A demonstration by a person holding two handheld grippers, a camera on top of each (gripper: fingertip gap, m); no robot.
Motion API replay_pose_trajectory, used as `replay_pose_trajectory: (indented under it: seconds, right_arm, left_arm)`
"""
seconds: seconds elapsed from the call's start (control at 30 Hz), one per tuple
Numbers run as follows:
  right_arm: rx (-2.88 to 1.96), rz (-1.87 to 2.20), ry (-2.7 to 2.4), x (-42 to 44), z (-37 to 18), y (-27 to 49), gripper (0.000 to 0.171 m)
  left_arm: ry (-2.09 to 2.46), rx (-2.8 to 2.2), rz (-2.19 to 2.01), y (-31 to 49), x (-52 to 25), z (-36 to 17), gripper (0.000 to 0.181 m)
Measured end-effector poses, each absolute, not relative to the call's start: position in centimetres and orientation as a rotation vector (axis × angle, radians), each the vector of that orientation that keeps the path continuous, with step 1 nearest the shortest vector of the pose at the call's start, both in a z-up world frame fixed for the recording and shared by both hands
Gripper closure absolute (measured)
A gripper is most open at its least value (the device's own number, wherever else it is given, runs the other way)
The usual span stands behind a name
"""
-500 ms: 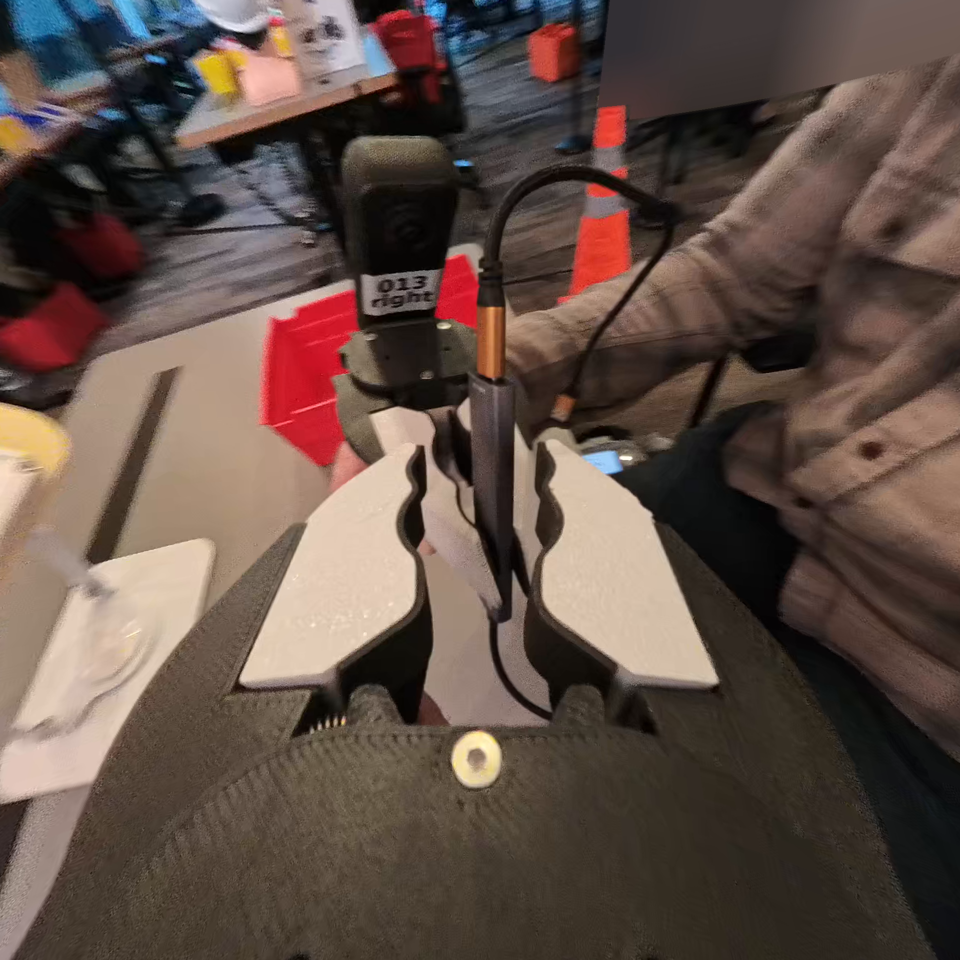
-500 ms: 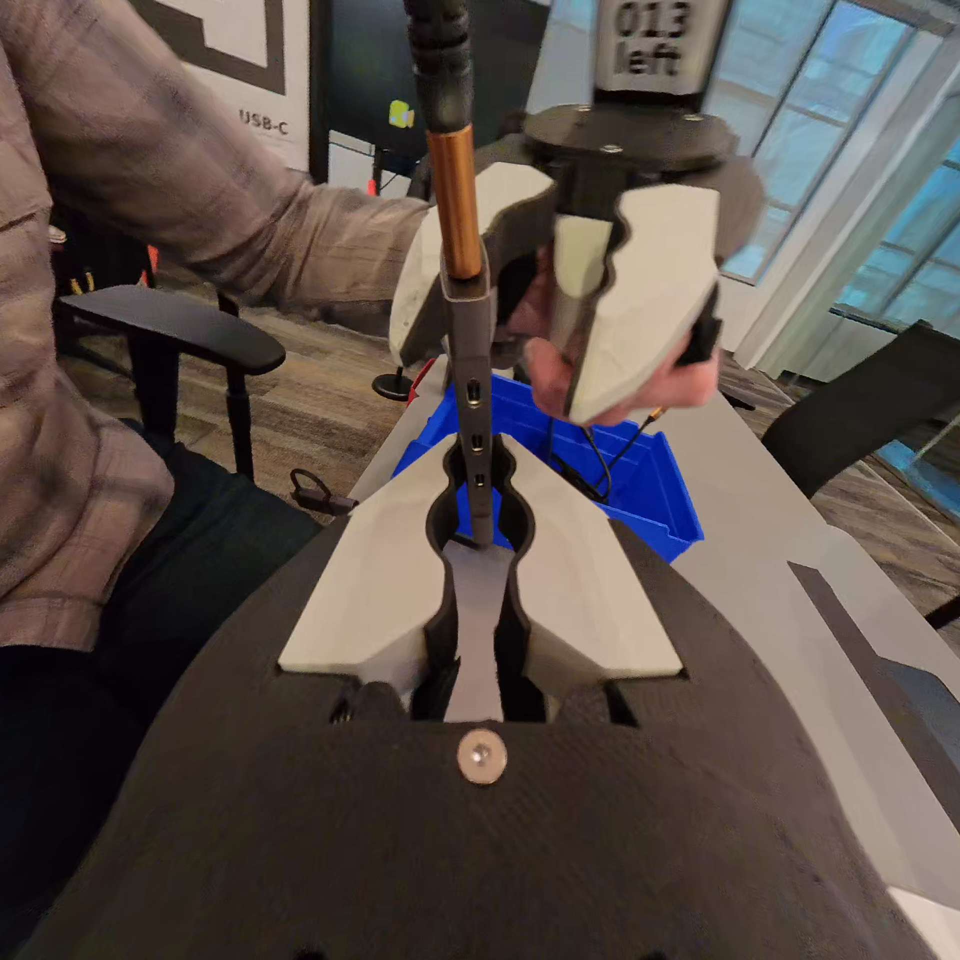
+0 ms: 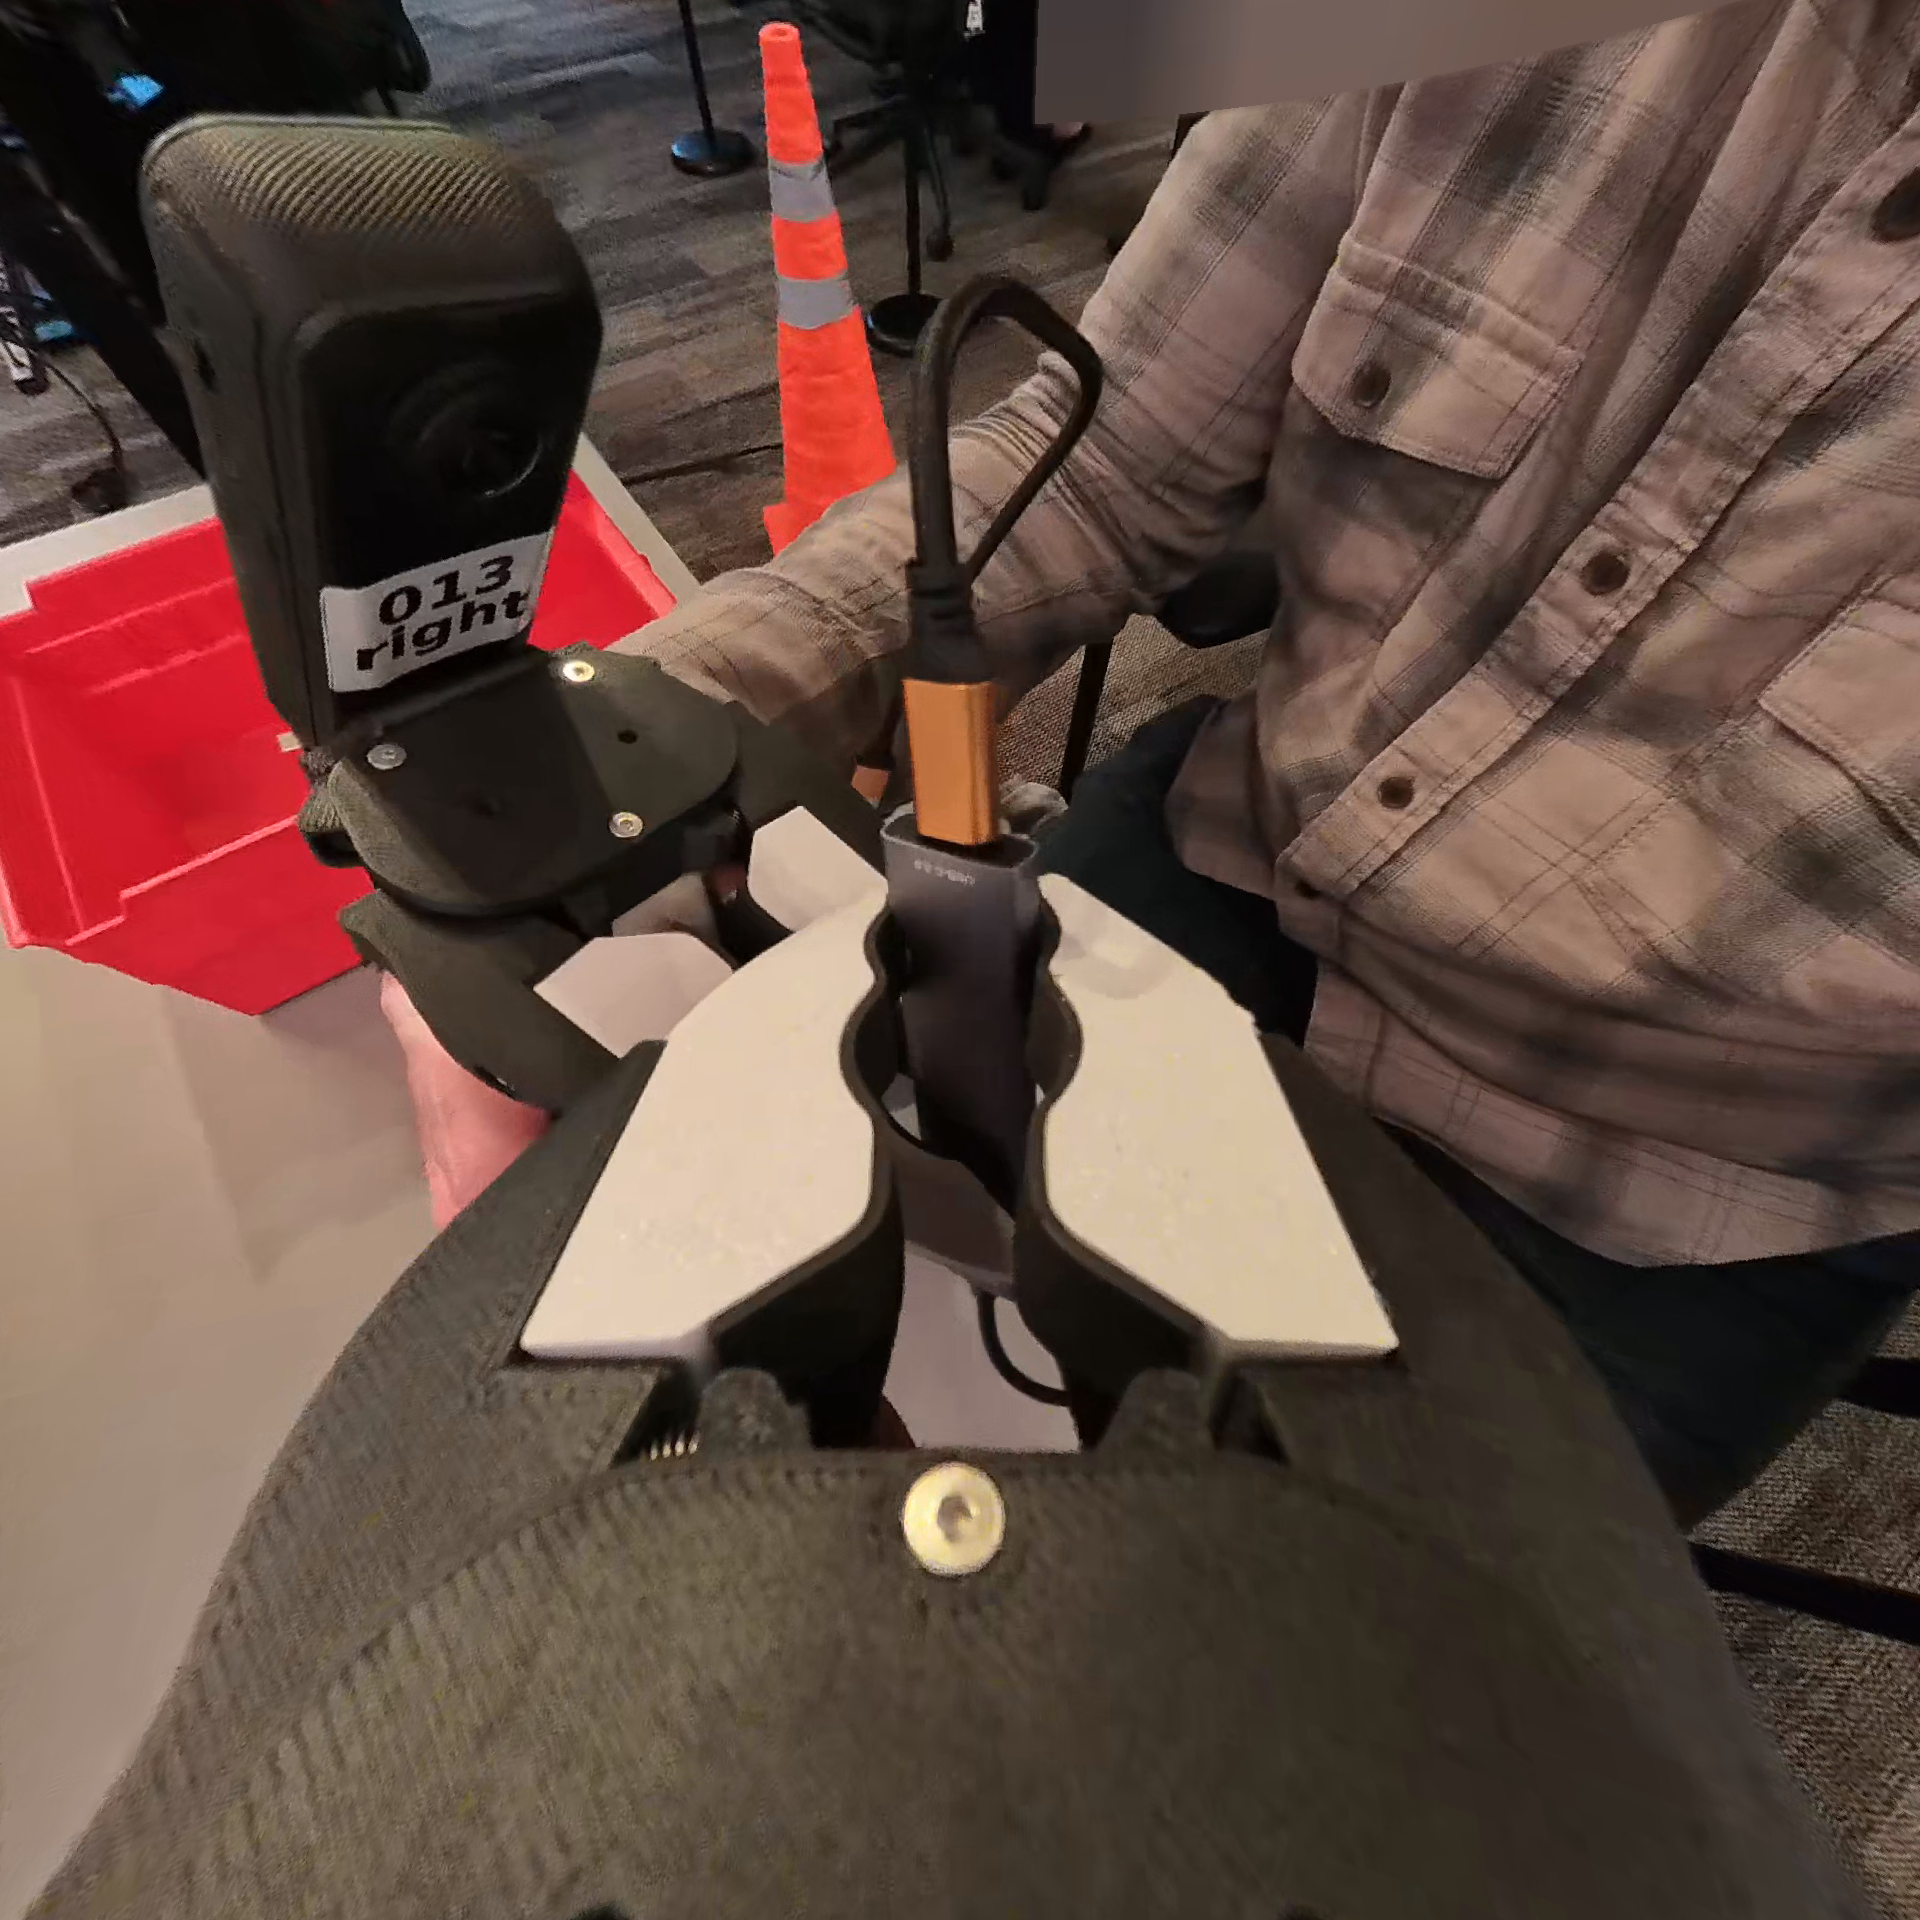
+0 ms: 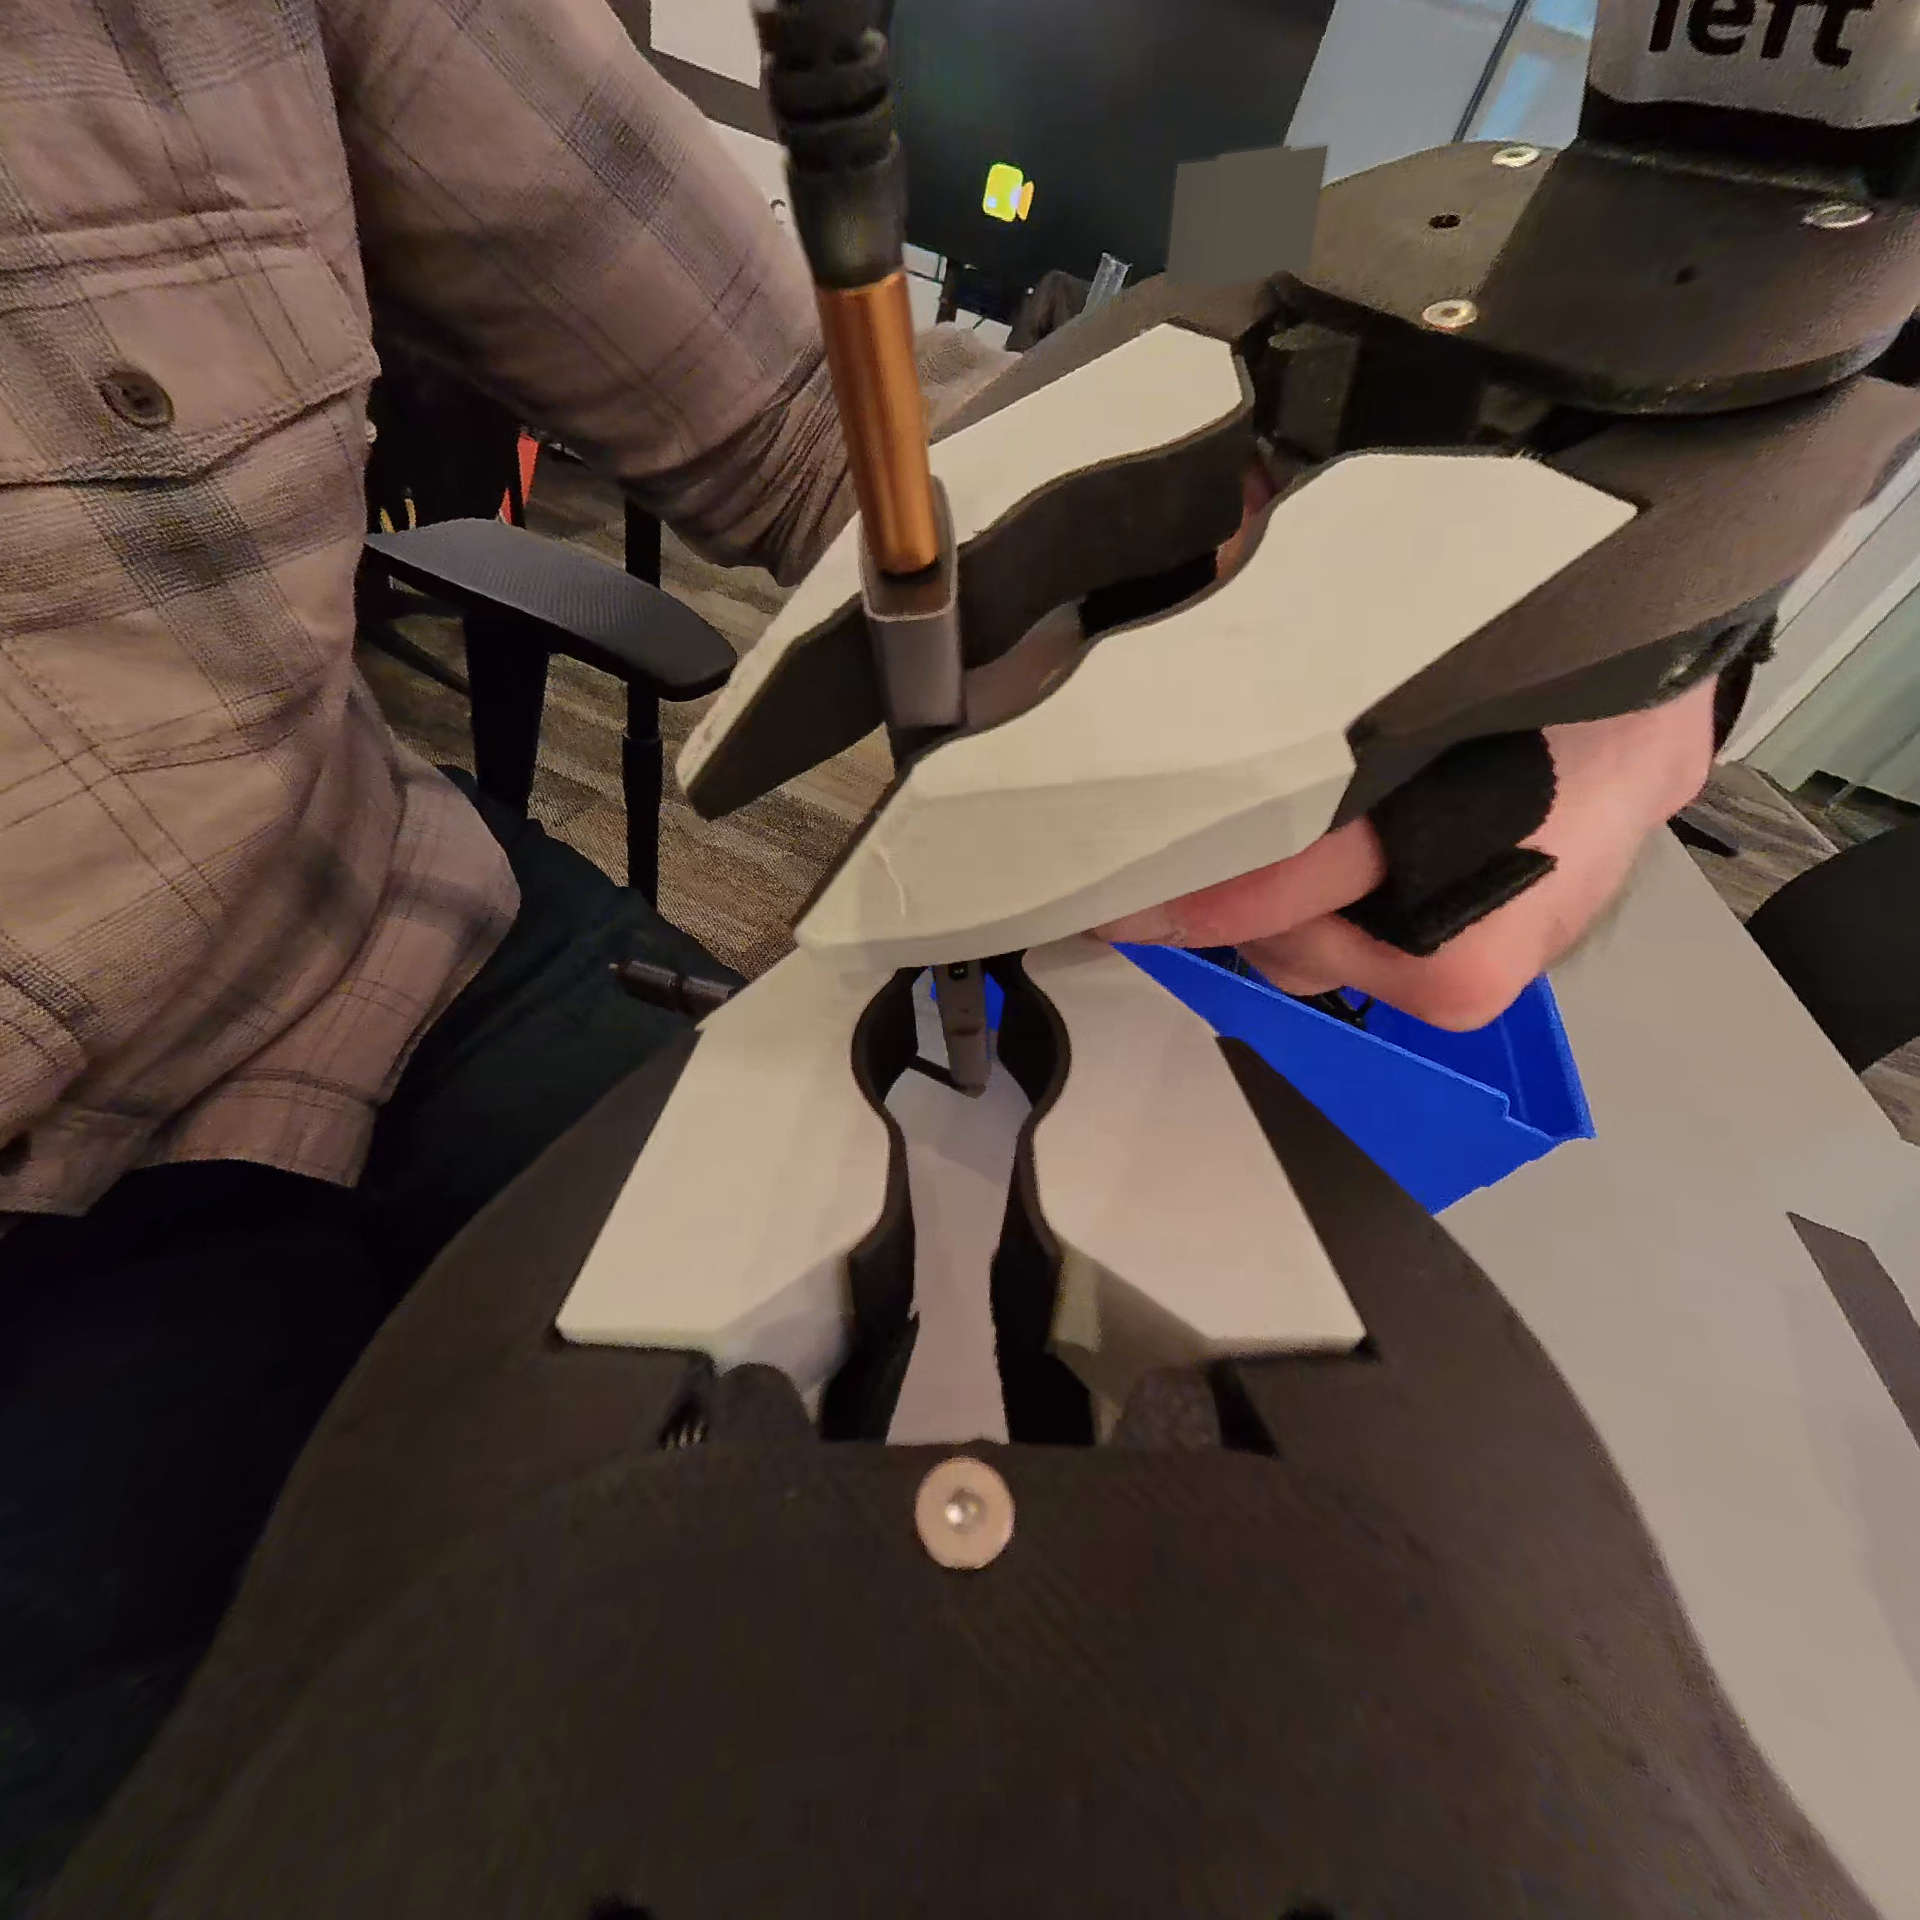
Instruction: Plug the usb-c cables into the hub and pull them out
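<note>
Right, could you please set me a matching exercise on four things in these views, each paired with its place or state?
Things:
1. hub
2. copper plug
3. traffic cone
4. blue bin

Places or states:
A. standing on the floor
B. clamped between the fingers of the left gripper
C. on the table
D. seated in the hub's upper end

Pairs: 1-B, 2-D, 3-A, 4-C.
</note>
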State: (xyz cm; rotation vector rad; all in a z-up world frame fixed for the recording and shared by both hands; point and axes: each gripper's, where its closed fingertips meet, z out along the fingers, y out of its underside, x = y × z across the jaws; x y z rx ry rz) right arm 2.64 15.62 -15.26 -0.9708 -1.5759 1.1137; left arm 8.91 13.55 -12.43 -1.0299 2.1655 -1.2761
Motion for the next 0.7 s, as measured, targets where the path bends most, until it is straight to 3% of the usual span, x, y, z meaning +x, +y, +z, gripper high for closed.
replay_pose_trajectory:
  seconds: [0.2,0.43,0.7]
  right_arm:
    - [-1.086,1.054,-1.501,3.7,-15.6,18.0,0.157]
    - [-1.599,0.430,-1.301,10.0,-19.2,27.3,0.160]
    - [-1.651,0.319,-0.938,15.6,-13.2,28.4,0.171]
  left_arm:
    - [2.140,-1.046,-1.162,14.8,9.4,-12.7,0.161]
    - [2.076,-1.173,-0.880,18.8,9.2,-14.0,0.161]
    - [2.060,-1.283,-0.250,24.8,8.0,-17.4,0.161]
